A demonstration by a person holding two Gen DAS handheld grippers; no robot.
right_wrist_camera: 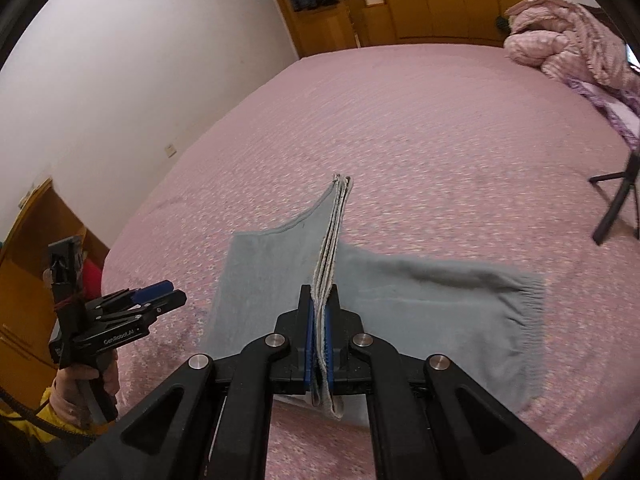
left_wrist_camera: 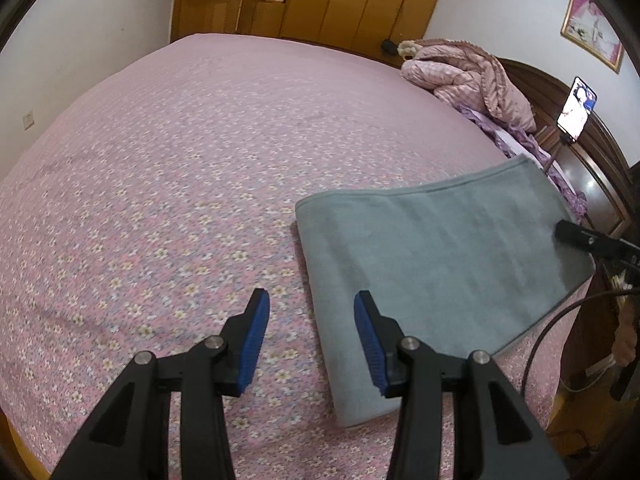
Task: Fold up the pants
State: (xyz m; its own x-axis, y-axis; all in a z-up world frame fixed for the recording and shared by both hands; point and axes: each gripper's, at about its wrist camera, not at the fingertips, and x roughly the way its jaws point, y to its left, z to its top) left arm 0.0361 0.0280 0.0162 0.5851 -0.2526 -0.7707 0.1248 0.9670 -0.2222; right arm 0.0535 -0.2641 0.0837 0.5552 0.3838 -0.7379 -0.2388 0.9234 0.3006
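Pants [left_wrist_camera: 436,264] are seen in the left wrist view as a grey-green folded panel lying flat on the pink floral bedspread [left_wrist_camera: 180,184], toward the right side of the bed. The left gripper [left_wrist_camera: 312,340] is held just above the near left edge of the cloth with its blue-padded fingers [left_wrist_camera: 253,344] spread apart and nothing between them; one finger is over the fabric, the other over bare bedspread. This placement is judged to be a readiness position for taking or smoothing that edge. A heaped pink quilt [left_wrist_camera: 472,76] is noted at the far corner, well apart from the work.

In the right wrist view, the right gripper [right_wrist_camera: 319,344] is closed on several stacked layers of the pants [right_wrist_camera: 420,304], pinching a thick edge that rises between the pads. The remaining cloth, with a ribbed cuff at right, trails onto the bedspread [right_wrist_camera: 400,128]. The raised hold is judged to serve for carrying that edge over in a further fold. The left gripper [right_wrist_camera: 160,294] is seen nearby at left, unloaded.
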